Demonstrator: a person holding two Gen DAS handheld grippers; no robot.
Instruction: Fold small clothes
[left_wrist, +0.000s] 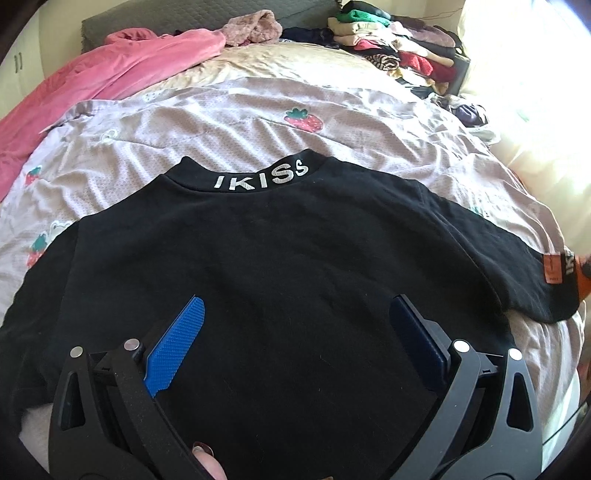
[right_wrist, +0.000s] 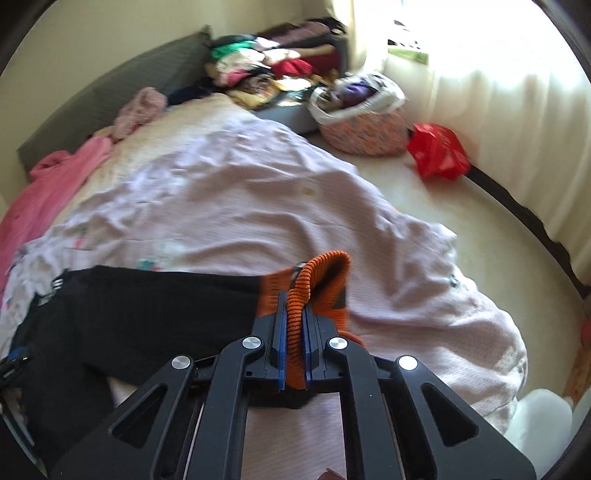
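Observation:
A black sweatshirt (left_wrist: 280, 258) lies flat on the bed, its white-lettered collar (left_wrist: 264, 177) pointing away from me. Its right sleeve (left_wrist: 517, 273) stretches out to an orange ribbed cuff (right_wrist: 325, 273). My left gripper (left_wrist: 295, 314) hovers over the shirt's lower back, open, its blue pads (left_wrist: 177, 347) wide apart with only flat cloth beneath. My right gripper (right_wrist: 294, 295) is shut on the orange cuff, which bulges up out of the pinched pads, slightly lifted off the sheet. The black sleeve (right_wrist: 147, 306) trails away to the left in the right wrist view.
A lilac strawberry-print sheet (left_wrist: 258, 122) covers the bed. Pink garments (left_wrist: 110, 74) lie at the far left, and a heap of folded clothes (left_wrist: 391, 40) sits at the far right corner. A laundry basket (right_wrist: 362, 125) and a red bag (right_wrist: 437, 151) stand on the floor beside the curtain.

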